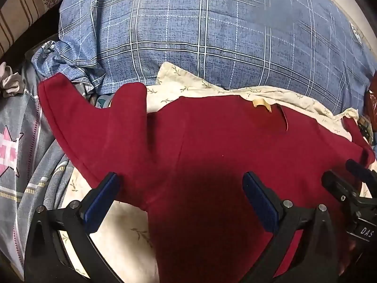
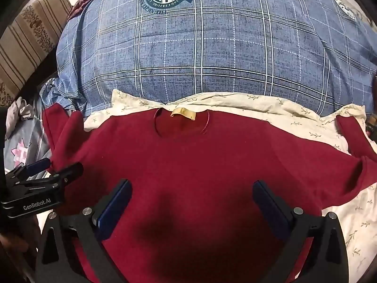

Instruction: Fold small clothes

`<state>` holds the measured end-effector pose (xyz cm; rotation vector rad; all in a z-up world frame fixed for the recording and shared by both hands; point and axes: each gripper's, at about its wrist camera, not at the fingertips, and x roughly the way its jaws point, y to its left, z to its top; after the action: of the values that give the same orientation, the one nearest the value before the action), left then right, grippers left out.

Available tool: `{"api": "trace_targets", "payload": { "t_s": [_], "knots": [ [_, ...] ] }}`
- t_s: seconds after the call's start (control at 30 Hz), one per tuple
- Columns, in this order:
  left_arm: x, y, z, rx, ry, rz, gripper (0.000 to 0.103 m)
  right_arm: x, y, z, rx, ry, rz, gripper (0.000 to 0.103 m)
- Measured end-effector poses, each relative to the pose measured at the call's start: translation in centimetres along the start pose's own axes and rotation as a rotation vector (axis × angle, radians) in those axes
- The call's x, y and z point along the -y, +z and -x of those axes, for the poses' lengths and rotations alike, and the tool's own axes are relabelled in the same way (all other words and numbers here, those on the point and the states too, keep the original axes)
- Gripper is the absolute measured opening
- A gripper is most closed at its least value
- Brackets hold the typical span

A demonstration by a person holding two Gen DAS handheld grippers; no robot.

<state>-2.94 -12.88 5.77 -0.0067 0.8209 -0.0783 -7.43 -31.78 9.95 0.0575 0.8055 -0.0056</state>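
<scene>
A dark red long-sleeved top (image 2: 200,160) lies flat on a cream leaf-print cloth (image 2: 294,118), collar away from me, with a tan neck label (image 2: 183,113). It also shows in the left wrist view (image 1: 212,141). Its left sleeve (image 1: 70,108) is bent and rumpled; its right sleeve (image 2: 360,155) reaches the right edge. My left gripper (image 1: 181,188) is open just above the top's left side. My right gripper (image 2: 192,195) is open above the middle of the body. Neither holds anything. Each gripper shows at the edge of the other's view: the right one (image 1: 353,188), the left one (image 2: 47,172).
A big blue plaid quilt (image 2: 212,47) with a round crest lies bunched right behind the top. Grey bedding with a pink star (image 1: 14,151) lies at the left. A striped brown headboard or wall (image 2: 28,35) stands at the far left.
</scene>
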Motion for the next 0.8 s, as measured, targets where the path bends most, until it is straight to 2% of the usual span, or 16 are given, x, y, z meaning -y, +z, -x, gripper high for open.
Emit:
{"api": "trace_targets", "payload": {
  "t_s": [0.13, 0.43, 0.8],
  "knots": [
    [-0.3, 0.0, -0.1, -0.006, 0.007, -0.003, 0.103, 0.0, -1.2, 0.3, -0.015, 0.017, -0.018, 0.103],
    [-0.7, 0.0, -0.3, -0.009, 0.011, -0.001, 0.103, 0.0, -0.2, -0.1, -0.031, 0.011, -0.019, 0.103],
    [-1.1, 0.0, -0.5, -0.012, 0.01, 0.002, 0.103, -0.3, -0.4, -0.6, 0.0, -0.016, 0.014, 0.102]
  ]
}}
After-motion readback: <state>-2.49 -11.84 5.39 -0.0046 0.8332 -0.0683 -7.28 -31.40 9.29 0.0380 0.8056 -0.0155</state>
